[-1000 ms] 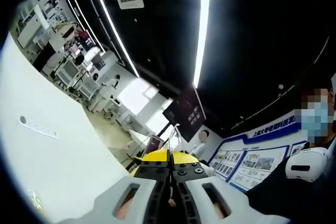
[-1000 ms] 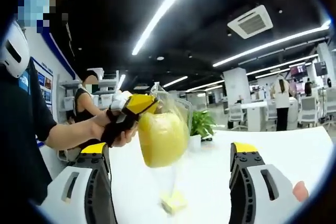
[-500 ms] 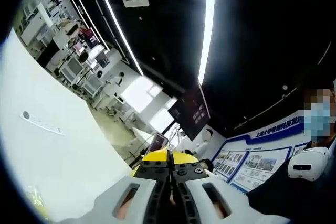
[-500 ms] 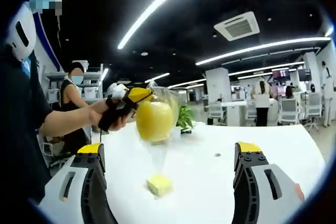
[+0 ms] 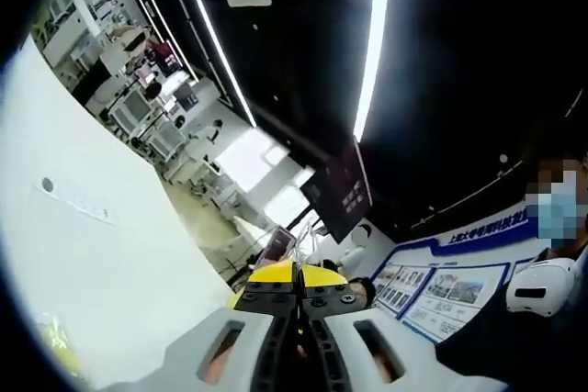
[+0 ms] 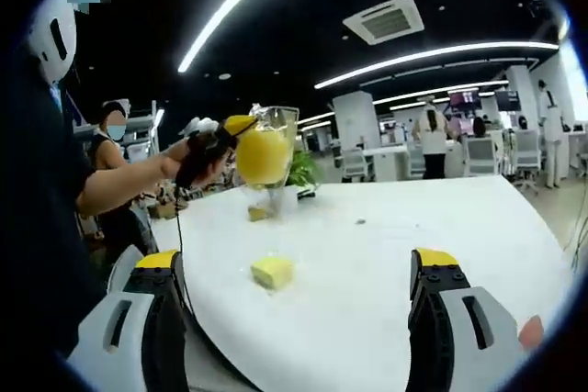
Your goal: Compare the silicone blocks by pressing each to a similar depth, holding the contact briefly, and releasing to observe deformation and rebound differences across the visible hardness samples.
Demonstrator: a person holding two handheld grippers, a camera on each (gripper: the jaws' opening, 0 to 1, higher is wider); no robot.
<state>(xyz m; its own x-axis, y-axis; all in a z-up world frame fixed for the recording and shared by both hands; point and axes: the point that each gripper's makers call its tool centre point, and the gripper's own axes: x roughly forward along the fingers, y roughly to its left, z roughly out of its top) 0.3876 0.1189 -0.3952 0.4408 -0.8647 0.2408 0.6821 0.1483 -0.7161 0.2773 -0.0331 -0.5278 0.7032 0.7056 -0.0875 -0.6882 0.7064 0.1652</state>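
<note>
Yellow block (image 6: 272, 272) lies loose on the white surface (image 6: 386, 263), another small one (image 6: 258, 213) beyond near a potted plant (image 6: 300, 172). Right hand-held gripper (image 6: 299, 319) gapes wide, empty. Left hand-held gripper (image 6: 230, 130), jaws pressed together, pinches a clear bag (image 6: 268, 149) of yellow stuff aloft. Its own view tilts toward ceiling lights (image 5: 371, 48), office desks and wall posters (image 5: 432, 286).

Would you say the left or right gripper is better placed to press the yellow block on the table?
Right: its fingers stand open facing the block. The left gripper is shut on a bag, held aloft.
</note>
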